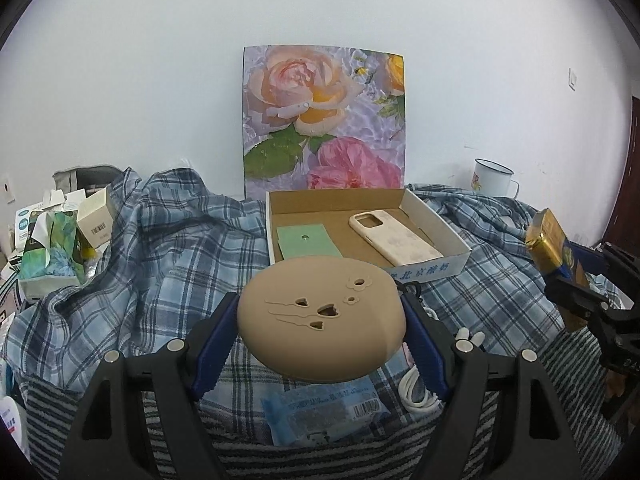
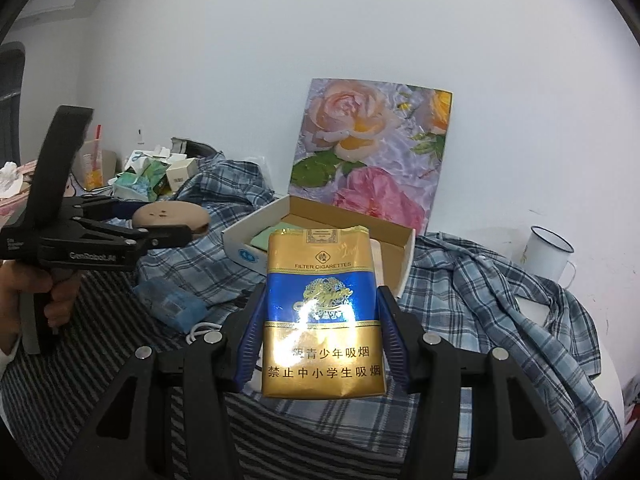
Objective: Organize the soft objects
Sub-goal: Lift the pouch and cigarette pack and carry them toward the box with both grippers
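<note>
My left gripper (image 1: 322, 312) is shut on a tan oval soft pad (image 1: 320, 312) with small heart-shaped cut-outs, held above the bed; the pad (image 2: 170, 216) also shows at the left of the right wrist view. My right gripper (image 2: 322, 320) is shut on a gold and blue soft cigarette pack (image 2: 322, 312), held upright in the air; the pack (image 1: 554, 240) appears at the right edge of the left wrist view. Beyond both lies an open cardboard box (image 1: 424, 216) holding a cream phone case (image 1: 394, 240) and a green card (image 1: 306, 240).
A blue plaid shirt (image 1: 160, 240) and a striped blanket (image 1: 400, 452) cover the bed. A blue packet (image 1: 320, 408) and a white cable (image 1: 416, 396) lie below the pad. A flower picture (image 1: 324, 116) leans on the wall; an enamel mug (image 1: 492, 178) stands right, tissue boxes (image 1: 52, 248) left.
</note>
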The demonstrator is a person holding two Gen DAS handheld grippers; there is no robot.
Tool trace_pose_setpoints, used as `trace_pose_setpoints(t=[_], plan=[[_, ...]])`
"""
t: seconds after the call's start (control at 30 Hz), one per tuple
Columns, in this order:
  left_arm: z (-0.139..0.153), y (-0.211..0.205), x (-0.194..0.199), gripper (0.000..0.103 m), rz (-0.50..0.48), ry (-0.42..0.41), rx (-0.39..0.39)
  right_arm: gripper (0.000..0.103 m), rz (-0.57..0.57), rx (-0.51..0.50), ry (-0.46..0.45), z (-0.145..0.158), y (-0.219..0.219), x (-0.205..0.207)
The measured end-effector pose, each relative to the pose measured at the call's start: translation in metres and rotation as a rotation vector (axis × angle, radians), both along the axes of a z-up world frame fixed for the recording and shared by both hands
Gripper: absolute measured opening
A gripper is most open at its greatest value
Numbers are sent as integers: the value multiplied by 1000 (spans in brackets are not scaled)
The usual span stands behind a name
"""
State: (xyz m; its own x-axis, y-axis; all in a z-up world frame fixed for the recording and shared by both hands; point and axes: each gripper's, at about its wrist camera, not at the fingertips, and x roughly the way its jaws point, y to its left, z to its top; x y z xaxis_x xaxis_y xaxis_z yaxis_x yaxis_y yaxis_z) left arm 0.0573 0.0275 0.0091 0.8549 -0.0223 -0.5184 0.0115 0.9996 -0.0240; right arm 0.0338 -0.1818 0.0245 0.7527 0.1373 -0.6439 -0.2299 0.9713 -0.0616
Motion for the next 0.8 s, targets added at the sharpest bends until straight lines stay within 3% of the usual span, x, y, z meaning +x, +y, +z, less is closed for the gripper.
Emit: trace_pose_setpoints(t=[0.23, 0.37, 0.8], plan=[[18, -3, -8, 80, 2, -41, -5, 52, 5, 32, -50, 22, 6, 1], [39, -9, -18, 80, 31, -100, 22, 52, 15, 48, -118, 48, 10, 2], [108, -15, -38, 80, 12, -219, -1, 52, 46, 103, -254, 114, 17, 16]])
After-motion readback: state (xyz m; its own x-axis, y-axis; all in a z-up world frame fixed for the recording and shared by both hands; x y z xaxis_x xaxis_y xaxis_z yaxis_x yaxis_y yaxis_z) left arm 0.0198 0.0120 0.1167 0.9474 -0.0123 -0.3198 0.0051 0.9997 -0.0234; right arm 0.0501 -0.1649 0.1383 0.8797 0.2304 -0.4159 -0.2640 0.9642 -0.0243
